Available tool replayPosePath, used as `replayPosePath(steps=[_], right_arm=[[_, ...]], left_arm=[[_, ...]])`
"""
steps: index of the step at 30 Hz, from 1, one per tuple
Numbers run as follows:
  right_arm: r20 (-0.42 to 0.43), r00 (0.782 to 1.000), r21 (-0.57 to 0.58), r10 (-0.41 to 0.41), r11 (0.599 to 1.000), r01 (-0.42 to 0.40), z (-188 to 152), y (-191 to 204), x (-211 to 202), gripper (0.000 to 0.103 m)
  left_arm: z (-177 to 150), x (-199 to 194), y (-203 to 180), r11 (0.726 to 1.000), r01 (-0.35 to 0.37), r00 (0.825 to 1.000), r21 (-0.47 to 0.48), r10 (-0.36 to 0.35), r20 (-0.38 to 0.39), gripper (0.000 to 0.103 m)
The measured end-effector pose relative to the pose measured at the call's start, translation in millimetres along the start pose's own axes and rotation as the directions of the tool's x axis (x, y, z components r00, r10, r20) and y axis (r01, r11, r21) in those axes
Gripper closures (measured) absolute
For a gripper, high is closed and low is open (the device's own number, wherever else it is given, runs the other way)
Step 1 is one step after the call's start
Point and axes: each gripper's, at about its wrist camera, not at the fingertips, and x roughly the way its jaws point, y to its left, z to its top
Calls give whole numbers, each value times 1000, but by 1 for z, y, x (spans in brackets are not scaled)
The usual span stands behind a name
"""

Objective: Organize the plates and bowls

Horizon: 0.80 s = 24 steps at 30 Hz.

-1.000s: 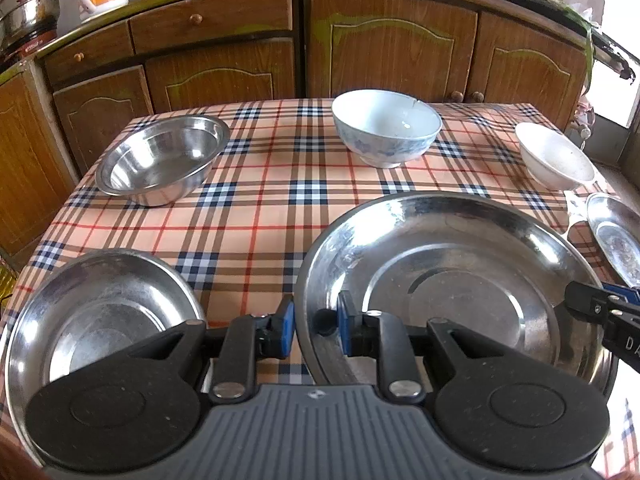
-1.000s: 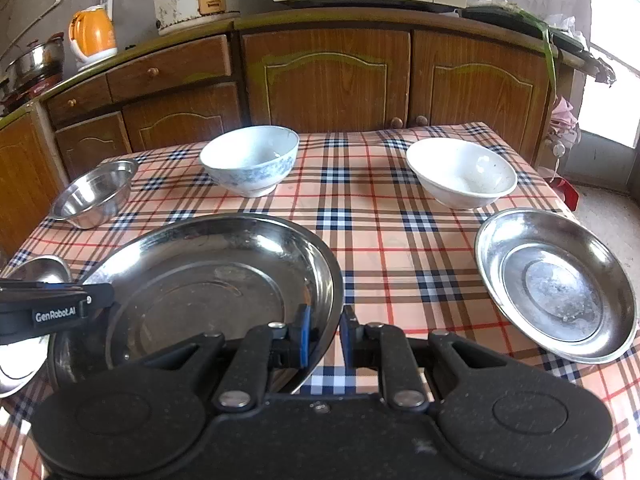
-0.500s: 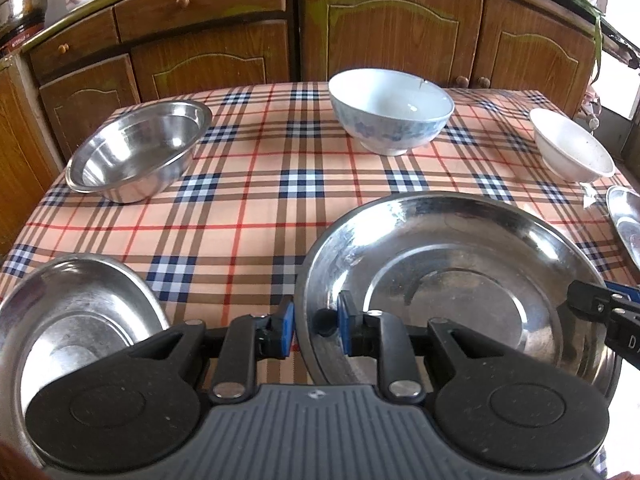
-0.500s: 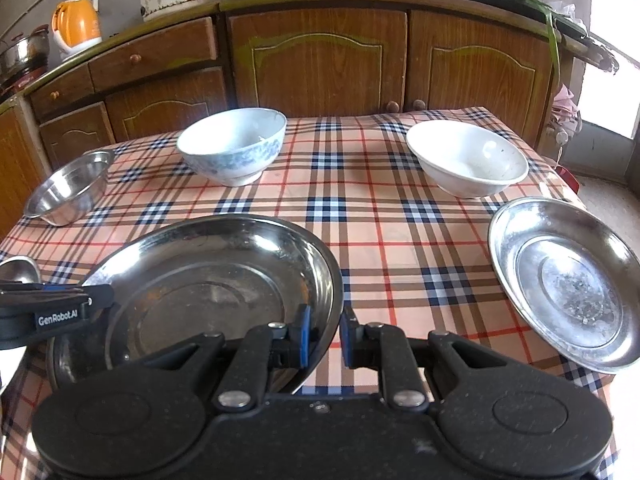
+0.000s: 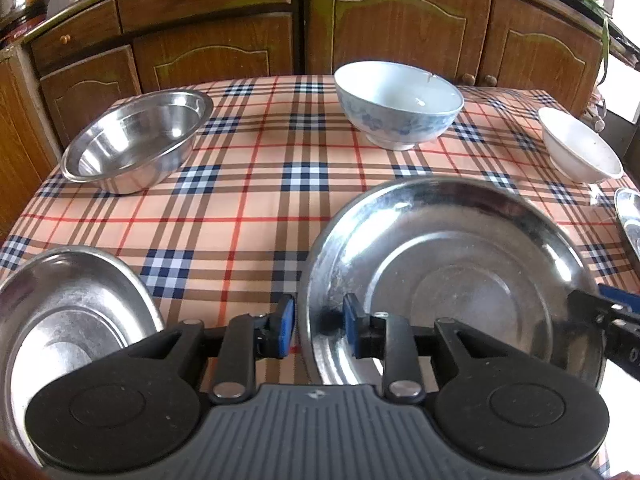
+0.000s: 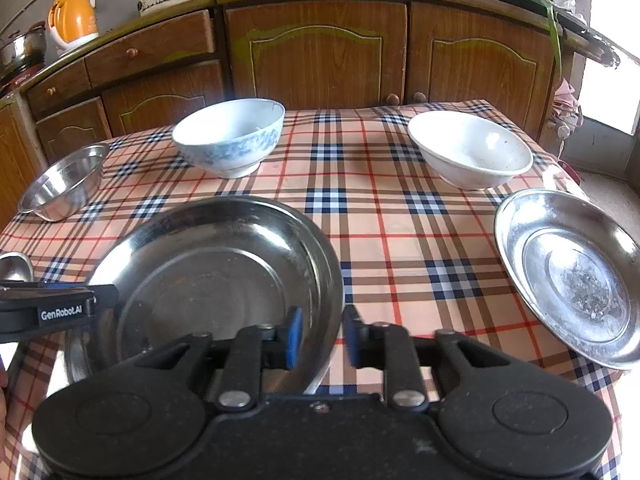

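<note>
The left gripper (image 5: 319, 326) and right gripper (image 6: 322, 335) are each seen with jaws narrowly parted, having just been opening, astride opposite rims of the large steel plate (image 5: 452, 276), whose edge stands between the blue pads without being pressed. The plate is set on the plaid tabletop (image 6: 372, 208). Farther out are noted a steel bowl (image 5: 136, 144), a blue-patterned bowl (image 6: 230, 140), a white bowl (image 6: 470, 148) and two smaller steel plates (image 6: 572, 276) (image 5: 64, 312), all apart.

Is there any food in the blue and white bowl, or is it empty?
Empty. The blue and white bowl stands upright on the checked tablecloth, and both cameras show only its bare pale inside.
</note>
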Motion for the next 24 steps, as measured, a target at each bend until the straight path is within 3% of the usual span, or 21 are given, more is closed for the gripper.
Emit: replayPosePath(steps=[4,13,17,19,24], right_arm=[[14,1000,-2,-15,1000,15,3,-1,-7,68],[37,999,10,-16,1000,15,4,-3,-28,64],[53,999,5,-8,1000,8,5,0,-41,59],[61,998,2,-2,1000,2,5,2,-47,57],[77,997,-12,9,1000,-8,4,9,-61,36]], left_arm=[[0,-7,4,1000,-16,1000,-3,16,26,55],[-1,-29,4,999,-32,998,0,32,56,37],[-5,-41,2,1000,-24,997,3,24,67,18],[-7,-47,1,1000,-29,997,9,28,76,17],[-12,-63,4,1000,-29,995,-2,29,94,5]])
